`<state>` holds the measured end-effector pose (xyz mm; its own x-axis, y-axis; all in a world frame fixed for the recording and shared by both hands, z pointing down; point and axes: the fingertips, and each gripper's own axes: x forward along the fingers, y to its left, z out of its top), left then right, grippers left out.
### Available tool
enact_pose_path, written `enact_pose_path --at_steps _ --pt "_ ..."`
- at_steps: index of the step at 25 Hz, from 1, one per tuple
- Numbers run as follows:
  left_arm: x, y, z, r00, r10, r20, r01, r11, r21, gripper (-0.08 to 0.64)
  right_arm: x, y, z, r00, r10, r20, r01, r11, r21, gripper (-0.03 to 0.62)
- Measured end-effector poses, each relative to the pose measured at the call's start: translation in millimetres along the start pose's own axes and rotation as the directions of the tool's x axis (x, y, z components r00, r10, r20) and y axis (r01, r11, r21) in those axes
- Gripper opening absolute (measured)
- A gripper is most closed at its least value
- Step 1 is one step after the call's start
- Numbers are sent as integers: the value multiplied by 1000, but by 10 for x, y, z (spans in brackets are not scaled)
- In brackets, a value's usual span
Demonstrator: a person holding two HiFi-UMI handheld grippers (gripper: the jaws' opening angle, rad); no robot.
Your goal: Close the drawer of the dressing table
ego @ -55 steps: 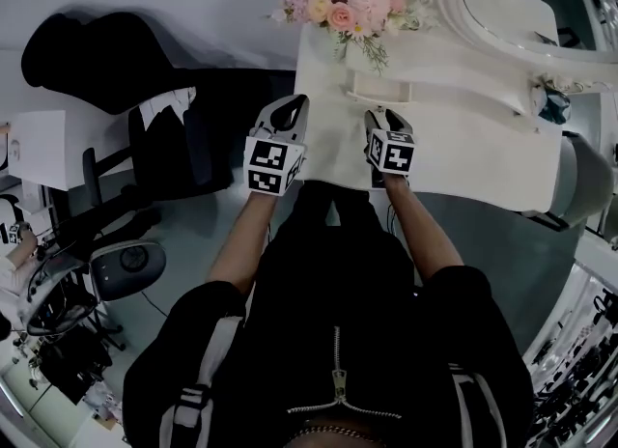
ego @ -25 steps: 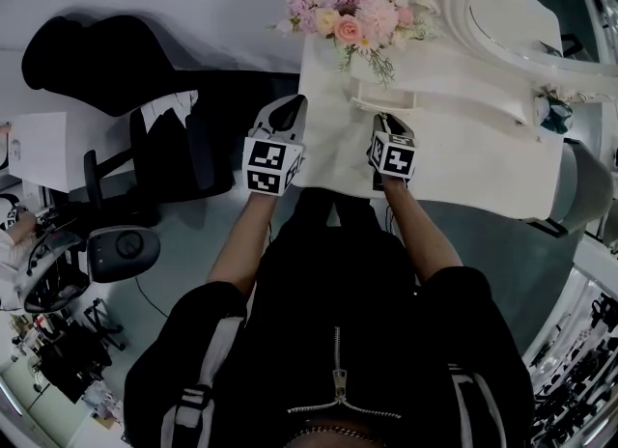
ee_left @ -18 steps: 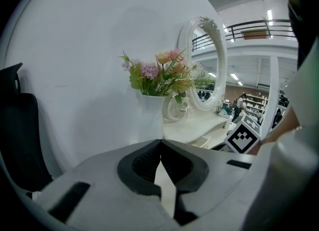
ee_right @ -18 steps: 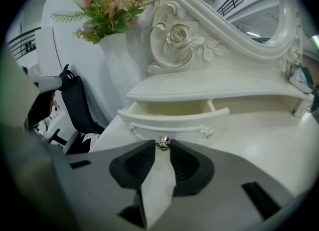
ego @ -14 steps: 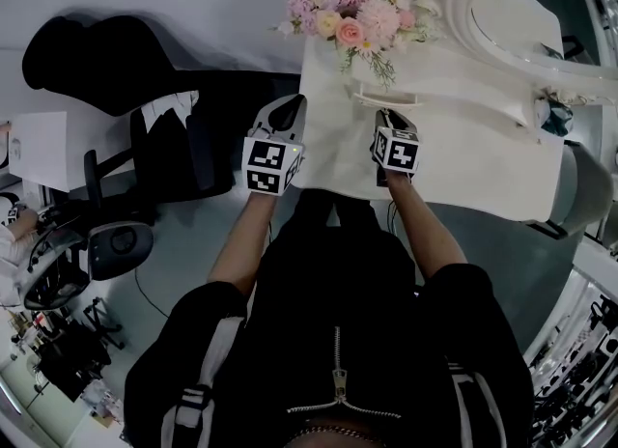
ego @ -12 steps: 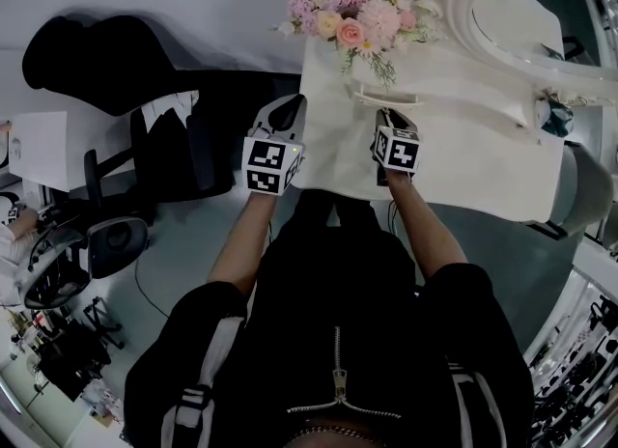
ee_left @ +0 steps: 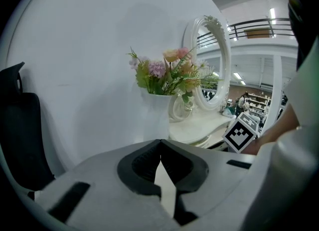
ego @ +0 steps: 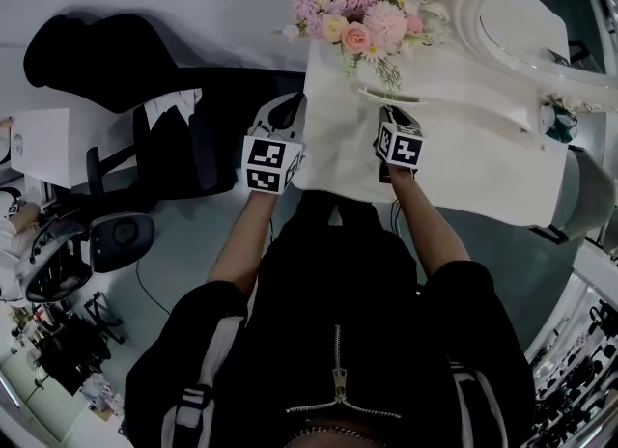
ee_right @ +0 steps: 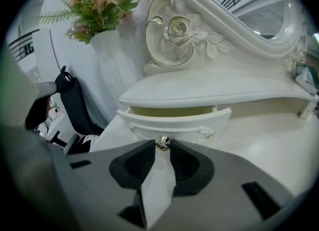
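Observation:
The white dressing table (ego: 473, 152) has a small curved drawer (ee_right: 174, 119) under its raised shelf, standing slightly out with a thin gap showing along its top. In the head view the drawer (ego: 391, 98) shows only as a narrow lip. My right gripper (ee_right: 163, 144) is shut on the drawer's small metal knob (ee_right: 163, 142), which sits between the fingertips. In the head view the right gripper (ego: 391, 114) lies over the tabletop. My left gripper (ego: 288, 106) hovers off the table's left edge, shut and empty, its tips (ee_left: 160, 142) meeting.
A white vase of pink flowers (ego: 362, 16) stands at the table's back left, just behind the drawer. An oval mirror (ego: 536, 12) with a carved frame rises at the back right. A black office chair (ego: 179, 137) stands left of the table.
The right gripper has moved forward toward the mirror with the knob, and the drawer has slid further under the shelf. The left gripper has stayed in place.

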<state>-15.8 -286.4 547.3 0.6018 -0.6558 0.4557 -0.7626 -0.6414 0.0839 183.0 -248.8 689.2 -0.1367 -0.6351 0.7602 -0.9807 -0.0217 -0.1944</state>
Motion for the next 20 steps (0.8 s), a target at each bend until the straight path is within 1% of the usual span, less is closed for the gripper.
enact_pose_path --at_steps 20 --pt "135 87 12 1000 10 -14 -10 1000 -7 6 167 -52 178 1000 15 10 -15 1000 4 95"
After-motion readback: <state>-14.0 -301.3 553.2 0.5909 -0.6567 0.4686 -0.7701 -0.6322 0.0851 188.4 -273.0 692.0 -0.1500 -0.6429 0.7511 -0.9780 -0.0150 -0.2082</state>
